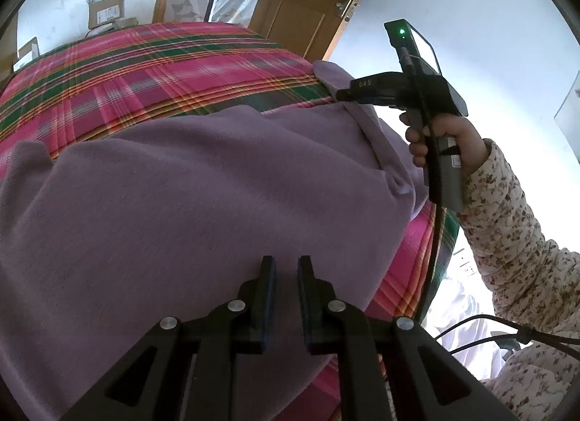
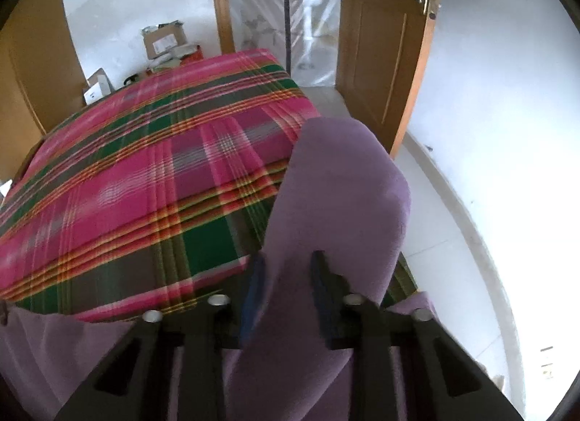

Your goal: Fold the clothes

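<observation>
A purple fleece garment [image 1: 217,185] lies spread over a pink-and-green plaid bed cover [image 1: 163,69]. My left gripper [image 1: 286,263] hovers low over the garment's near part. Its jaws stand a narrow gap apart, and only the flat cloth below shows between them. At the garment's far right edge my right gripper [image 1: 339,95], held by a hand [image 1: 442,138] in a floral sleeve, pinches a strip of the cloth. In the right wrist view that gripper [image 2: 288,263] is shut on the purple garment [image 2: 344,174], which rises in a tall fold in front of the fingers.
The plaid bed cover [image 2: 145,174] stretches away to the left and far side. Cardboard boxes [image 2: 163,40] sit on the floor beyond it. A wooden door [image 2: 380,58] stands open at the far right beside a white wall. A black cable [image 1: 433,239] hangs down from the right gripper.
</observation>
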